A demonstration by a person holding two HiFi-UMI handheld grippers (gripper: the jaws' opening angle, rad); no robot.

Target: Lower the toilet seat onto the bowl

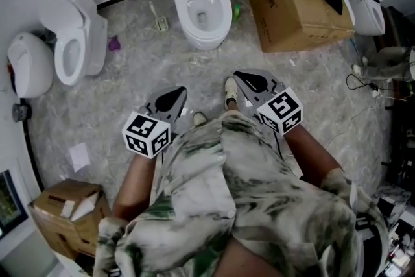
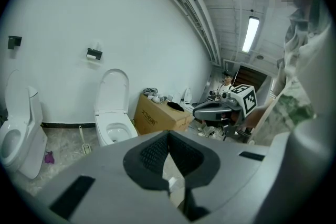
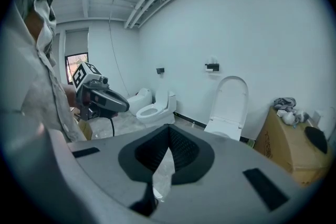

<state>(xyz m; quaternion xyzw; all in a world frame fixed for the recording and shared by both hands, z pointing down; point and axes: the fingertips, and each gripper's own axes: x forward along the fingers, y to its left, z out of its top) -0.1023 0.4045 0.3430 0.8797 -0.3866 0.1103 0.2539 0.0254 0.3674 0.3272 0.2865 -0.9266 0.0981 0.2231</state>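
Approach stage: left gripper [image 1: 174, 99] and right gripper [image 1: 249, 81], jaws pinched together, empty, hang well short of the toilet [image 1: 202, 16]; next, I'd say, reach its raised seat [image 3: 233, 98] and tip it forward.

- Cardboard box [image 1: 292, 10], upper right of the head view: dark print on its side, too small to read.
- Marker cube [image 1: 147, 134], left of centre, and second marker cube [image 1: 280, 111], right of centre: black-and-white square patterns, no letters.

Four toilets [image 1: 202, 10] [image 1: 76, 42] [image 1: 29, 65] [image 1: 369, 6] are counted in the room, together with two cardboard boxes [image 1: 295, 6] [image 1: 61, 214], two hand-held grippers [image 1: 180, 94] [image 1: 241, 76], two shoes [image 1: 230, 91] [image 1: 198, 117], one brush [image 1: 159, 19], one small purple thing [image 1: 114, 43] and one sheet of paper [image 1: 79, 156] on the floor.
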